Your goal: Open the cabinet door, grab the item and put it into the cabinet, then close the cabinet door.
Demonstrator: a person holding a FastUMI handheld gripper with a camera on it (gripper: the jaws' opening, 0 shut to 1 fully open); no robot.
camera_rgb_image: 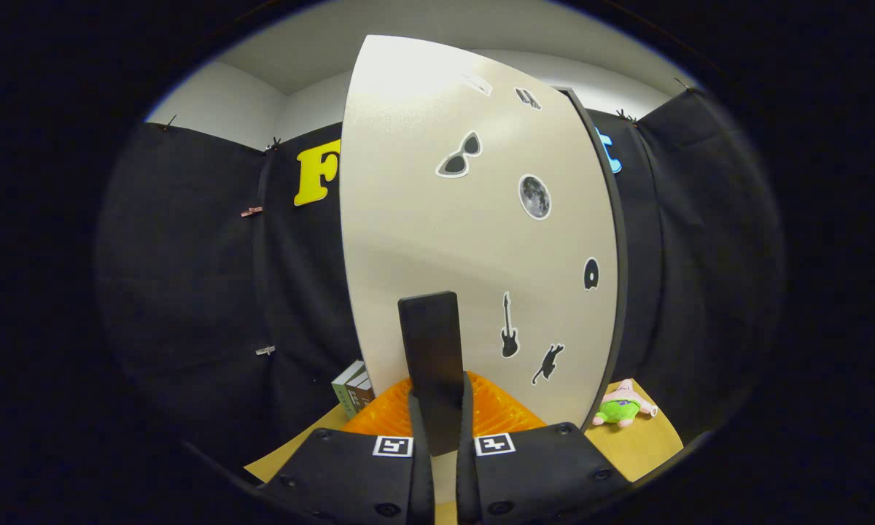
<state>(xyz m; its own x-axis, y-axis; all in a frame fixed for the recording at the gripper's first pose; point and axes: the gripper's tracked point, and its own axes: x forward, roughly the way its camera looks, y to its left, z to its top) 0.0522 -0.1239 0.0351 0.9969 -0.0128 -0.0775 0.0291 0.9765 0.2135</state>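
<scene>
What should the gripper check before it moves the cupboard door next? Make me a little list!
1. Grip on the handle: ok, the gripper has both fingers pressed on the dark handle.
2. Cabinet door open or shut: cannot tell from this close.
3. Plush toy within sight: ok, it lies on the table, beyond the door's right edge.
4. Toy clear of the door's swing: cannot tell.
5. Books out of the way: ok, they stand left of the door.
6. Inside of the cabinet free: cannot tell, the door hides it.
</scene>
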